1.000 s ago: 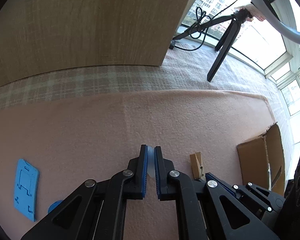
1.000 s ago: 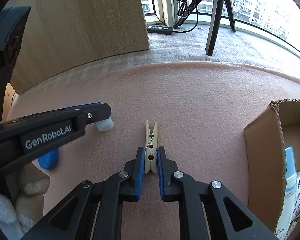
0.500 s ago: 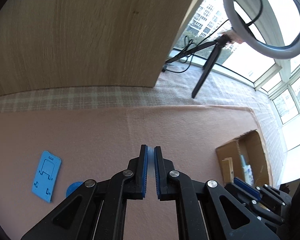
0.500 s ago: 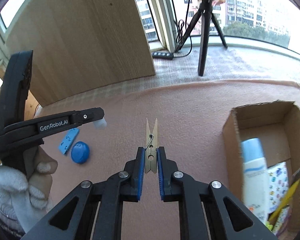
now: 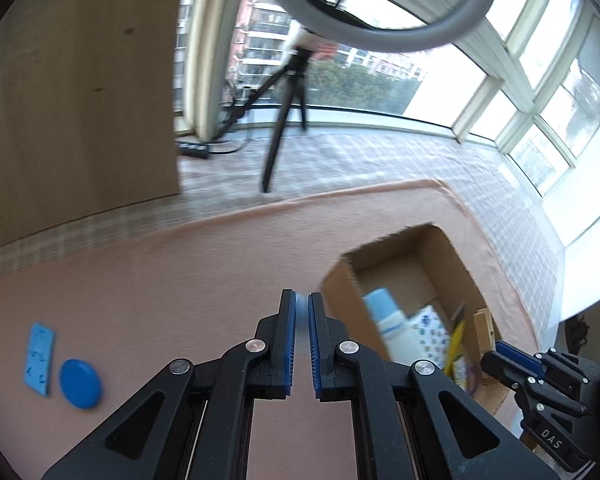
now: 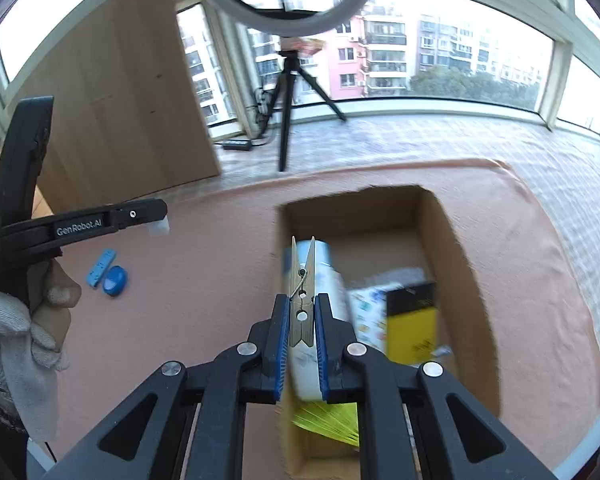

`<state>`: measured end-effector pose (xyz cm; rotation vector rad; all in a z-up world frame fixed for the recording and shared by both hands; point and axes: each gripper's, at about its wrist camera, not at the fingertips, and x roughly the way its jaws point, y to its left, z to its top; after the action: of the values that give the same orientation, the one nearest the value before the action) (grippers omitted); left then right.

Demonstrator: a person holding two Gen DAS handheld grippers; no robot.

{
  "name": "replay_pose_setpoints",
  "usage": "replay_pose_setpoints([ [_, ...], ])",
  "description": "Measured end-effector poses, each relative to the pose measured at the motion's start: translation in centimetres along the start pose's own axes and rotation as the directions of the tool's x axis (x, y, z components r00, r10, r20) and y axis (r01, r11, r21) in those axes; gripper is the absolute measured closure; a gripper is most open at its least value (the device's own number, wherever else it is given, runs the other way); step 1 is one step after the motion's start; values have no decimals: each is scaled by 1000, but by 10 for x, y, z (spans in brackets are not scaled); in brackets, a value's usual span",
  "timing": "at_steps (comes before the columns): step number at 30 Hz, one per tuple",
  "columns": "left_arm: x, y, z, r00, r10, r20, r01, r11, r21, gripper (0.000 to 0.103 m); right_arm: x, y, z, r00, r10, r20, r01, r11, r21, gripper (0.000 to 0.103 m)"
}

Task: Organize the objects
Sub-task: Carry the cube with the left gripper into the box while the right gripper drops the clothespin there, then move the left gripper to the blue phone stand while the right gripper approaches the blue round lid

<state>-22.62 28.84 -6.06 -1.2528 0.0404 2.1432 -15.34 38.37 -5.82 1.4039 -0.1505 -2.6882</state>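
On the pink mat at far left lie a blue card [image 6: 101,262] and a blue disc [image 6: 115,281], not yet gathered. The left gripper [image 5: 302,334] is clamped on a small translucent piece [image 6: 159,225], above the mat and short of the box [image 6: 452,240]. The right gripper [image 6: 302,330] pinches a wooden peg [image 6: 302,280] above the box's left side. To do it well, I would bring each gripper over bare box floor beside the bottle [image 6: 320,276], lower it, then release.
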Motion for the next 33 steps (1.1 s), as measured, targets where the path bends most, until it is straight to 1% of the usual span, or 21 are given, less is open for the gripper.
replay_pose_setpoints([
  [3,14,-30,3,1000,-19,-14,20,999,32,97,-6,-26,-8,1000,-26,-8,26,999,35,92],
  [8,33,-70,7,999,-36,-34,38,996,75,97,-14,-50,-19,999,-34,-17,35,996,77,92],
  [13,45,-95,7,998,-40,-52,45,995,91,97,-16,-62,-28,999,-37,-23,39,995,95,92],
  [19,55,-110,6,996,-44,-72,51,993,103,96,-17,-70,-32,999,-34,-29,37,995,95,92],
  [20,55,-112,6,997,-36,-66,43,993,112,91,-17,-70,-32,999,-33,-29,35,995,93,92],
  [21,54,-113,6,998,-35,-61,42,992,115,83,-19,-70,-33,999,-34,-28,37,995,93,92],
  [22,52,-114,6,998,-40,-58,46,992,115,81,-20,-70,-33,999,-35,-26,37,995,91,92],
  [23,51,-114,6,997,-40,-60,46,993,113,79,-21,-70,-33,999,-33,-21,35,995,92,90],
  [24,50,-115,6,997,-42,-65,49,992,115,74,-22,-70,-33,999,-29,-14,30,995,92,82],
  [26,46,-115,5,998,-33,-59,40,991,125,72,-24,-70,-33,1000,-29,-8,30,995,93,68],
  [33,27,-99,-2,999,0,-33,4,992,127,72,-21,-61,-34,1000,-5,-16,7,996,92,68],
])
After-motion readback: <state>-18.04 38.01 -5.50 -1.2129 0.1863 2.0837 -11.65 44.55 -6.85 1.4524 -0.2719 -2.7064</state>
